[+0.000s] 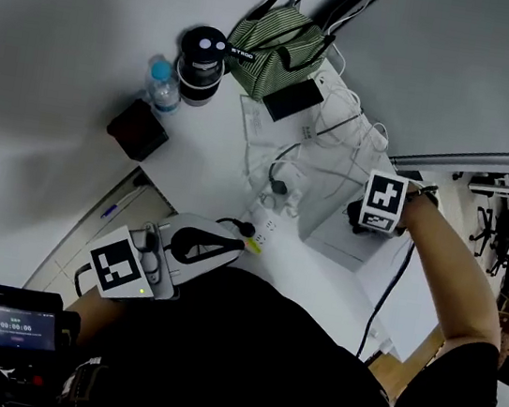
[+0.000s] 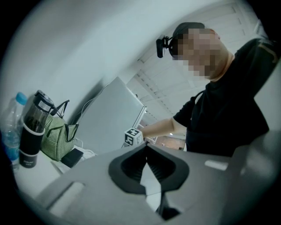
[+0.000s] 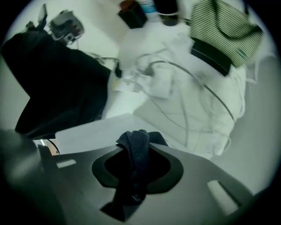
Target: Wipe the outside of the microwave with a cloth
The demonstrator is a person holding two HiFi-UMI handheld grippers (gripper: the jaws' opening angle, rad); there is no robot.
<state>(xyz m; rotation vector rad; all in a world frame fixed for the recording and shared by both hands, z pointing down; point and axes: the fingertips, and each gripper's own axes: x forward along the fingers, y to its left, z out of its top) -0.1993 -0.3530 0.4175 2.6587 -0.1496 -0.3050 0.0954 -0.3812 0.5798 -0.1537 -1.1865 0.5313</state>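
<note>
The right gripper has its jaws closed on a dark blue cloth. The cloth is bunched between the jaws, a fold stands up above the tips, and the rest hangs down toward the camera. Just beyond the jaws lies a flat white surface. I cannot tell if it is the microwave, and I cannot tell if the cloth touches it.

In the head view this gripper is at the right, at the end of a stretched arm, and its marker cube faces up.

The left gripper is at the lower left of the head view, close to the person's black shirt. Its jaws are together, the tips meet, and nothing is between them. It is well apart from the right gripper.

On the white table a green striped bag stands at the far side. A black flat thing leans on it. A black cup is just beside the bag, then a bottle and a dark box. White cables lie between the bag and the right gripper. A small screen is at the lower left corner.
</note>
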